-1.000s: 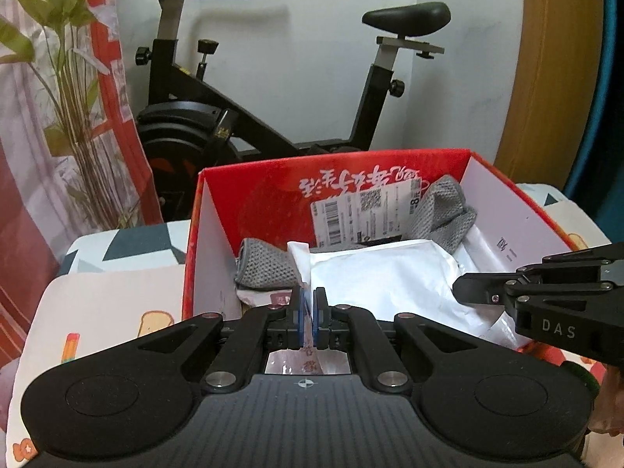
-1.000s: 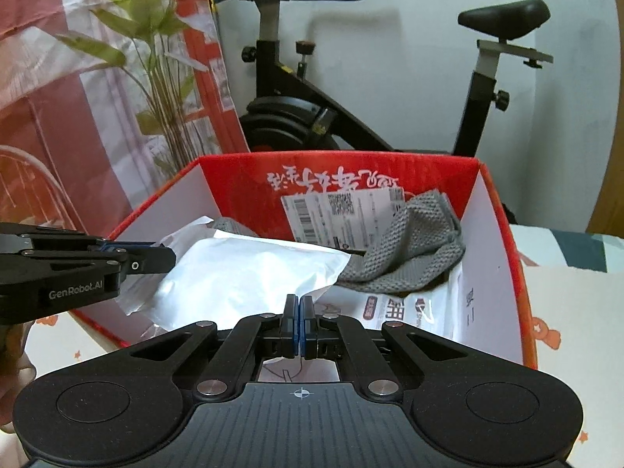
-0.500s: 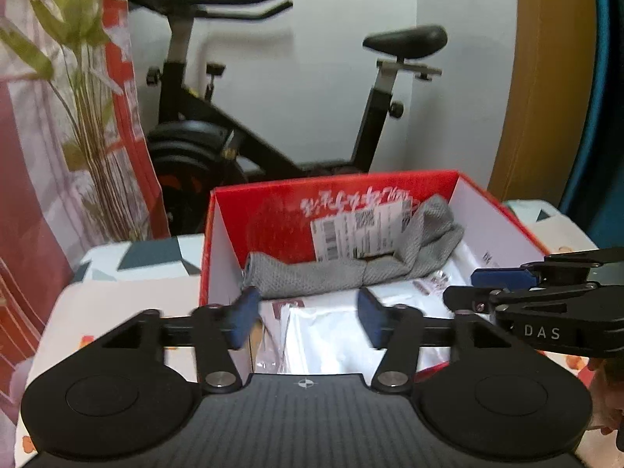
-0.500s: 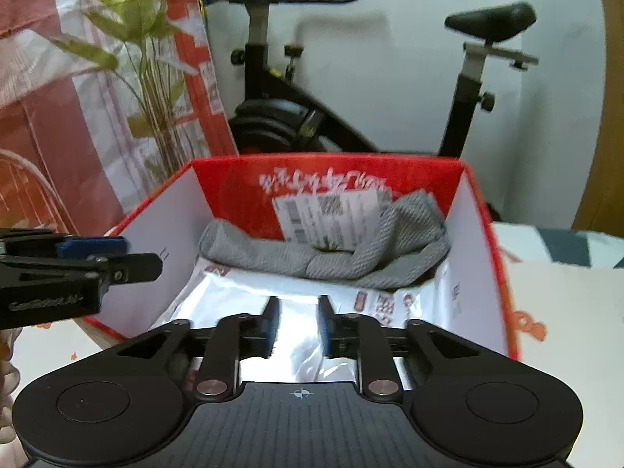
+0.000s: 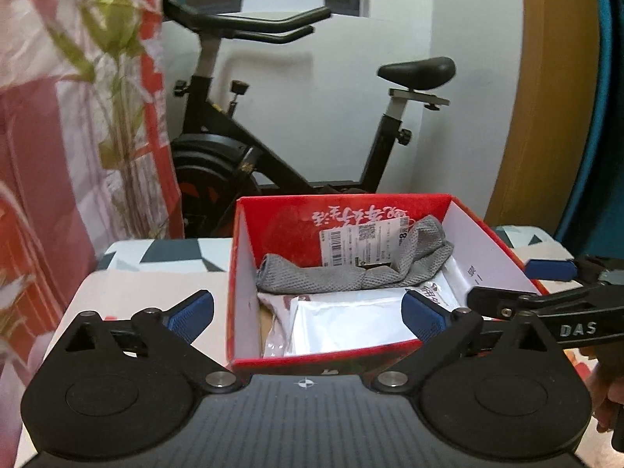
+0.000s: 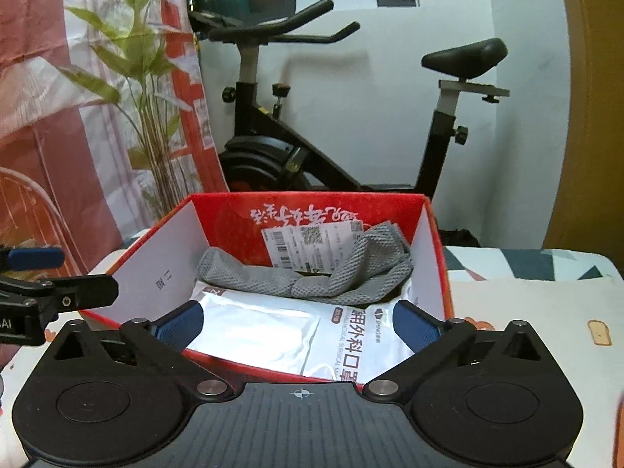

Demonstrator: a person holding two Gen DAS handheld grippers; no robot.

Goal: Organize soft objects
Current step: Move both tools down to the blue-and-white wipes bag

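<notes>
Red cardboard forms the box [image 5: 351,358] on a patterned surface [image 6: 526,312], with white inner side walls. Inside it, a grey mesh cloth [image 5: 351,273] is draped along the far wall, one end riding up against a shipping label [image 5: 358,243]. In front of the cloth lie flat white pouches [image 6: 253,331], one printed with dark characters.

Both tongs have just been opening. The left tongs [image 5: 308,318] now stand spread wide, one blue pad outside the box's left wall and the other over its right side, gripping nothing. The right tongs [image 6: 298,323] are likewise released, their pads apart above the pouches and empty. Each pair shows at the edge of the other's view.

Behind the box stands a black exercise bike [image 6: 312,156], with a leafy plant [image 6: 128,78] and a red-and-white curtain [image 5: 39,156] to its left.
</notes>
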